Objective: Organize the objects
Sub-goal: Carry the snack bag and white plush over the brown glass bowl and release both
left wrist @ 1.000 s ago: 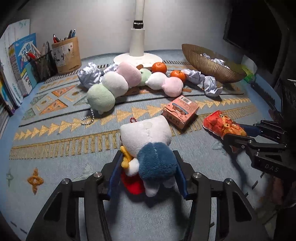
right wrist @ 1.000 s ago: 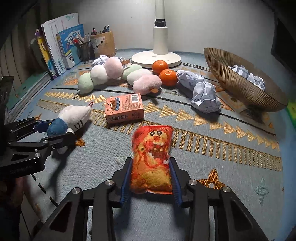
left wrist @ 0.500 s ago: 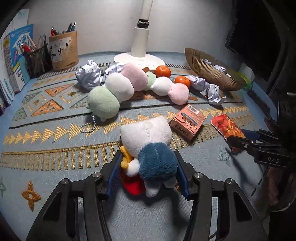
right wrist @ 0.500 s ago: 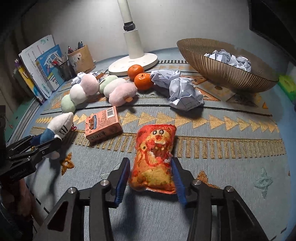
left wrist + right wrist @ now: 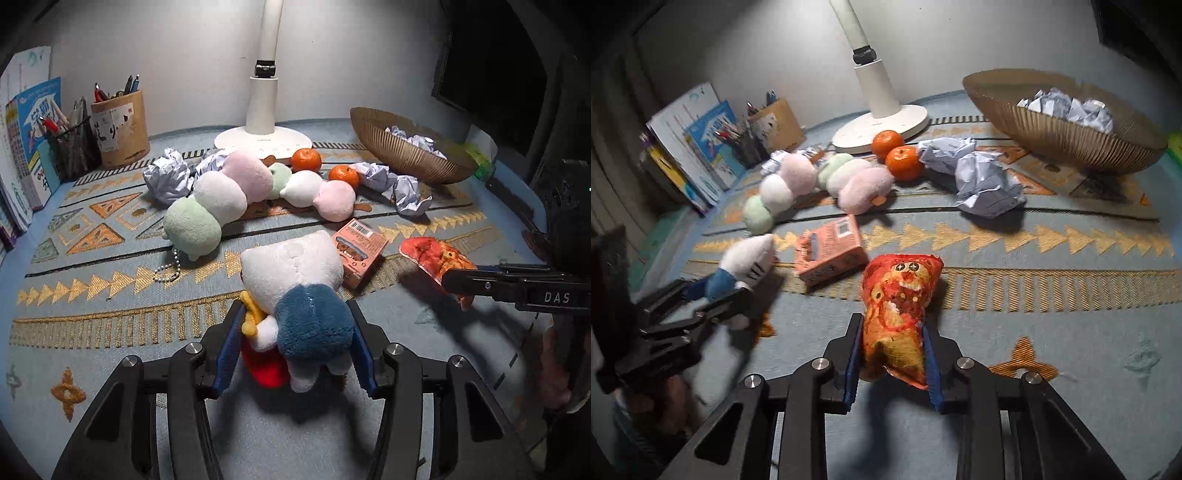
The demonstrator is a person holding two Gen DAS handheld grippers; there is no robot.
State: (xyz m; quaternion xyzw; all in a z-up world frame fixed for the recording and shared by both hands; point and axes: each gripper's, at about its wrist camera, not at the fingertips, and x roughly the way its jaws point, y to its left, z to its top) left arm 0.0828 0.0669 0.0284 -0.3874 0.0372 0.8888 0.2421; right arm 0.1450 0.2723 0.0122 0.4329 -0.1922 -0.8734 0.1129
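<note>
Here the left claw (image 5: 295,343), held low and level over the patterned blue table (image 5: 110,280), clenches a white-headed, blue-bodied plush doll (image 5: 295,288) between its pads, while the right claw (image 5: 892,363), tilted slightly, grips a crinkled orange snack bag (image 5: 897,306) just beside a salmon-pink carton (image 5: 831,254).

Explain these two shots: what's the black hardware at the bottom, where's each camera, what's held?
No robot arm here: a person holds a two-finger gripper in each hand, each carrying a fisheye camera looking along its fingers. The left-wrist view shows the left gripper shut on a white-and-blue plush toy. The right-wrist view shows the right gripper shut on an orange snack bag. On the patterned mat lie a pink box, two oranges, crumpled paper and a woven basket.
</note>
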